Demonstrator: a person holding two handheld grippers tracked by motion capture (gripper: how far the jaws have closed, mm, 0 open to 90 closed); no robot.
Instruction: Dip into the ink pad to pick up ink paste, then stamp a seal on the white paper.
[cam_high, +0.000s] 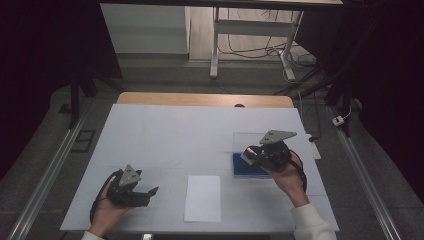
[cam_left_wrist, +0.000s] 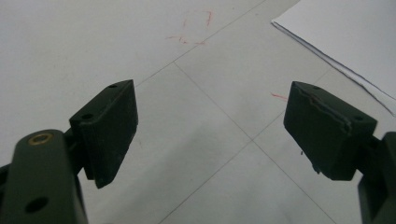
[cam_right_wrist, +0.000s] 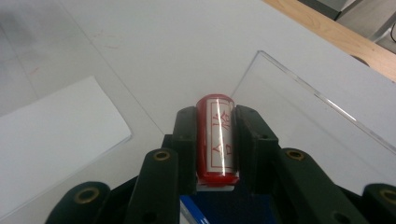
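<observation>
The right gripper (cam_right_wrist: 215, 140) is clamped on a red stamp (cam_right_wrist: 217, 135) above the blue pad (cam_high: 248, 166), at the table's right. It looks rigid, glossy, maybe slippery; holding its middle seems safest. The left gripper (cam_left_wrist: 210, 126) stands apart, empty.

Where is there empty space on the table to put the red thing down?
Bare patches: the far half of the table, and between the left gripper and the paper sheet. It is crowded by the blue tray under the right gripper.
</observation>
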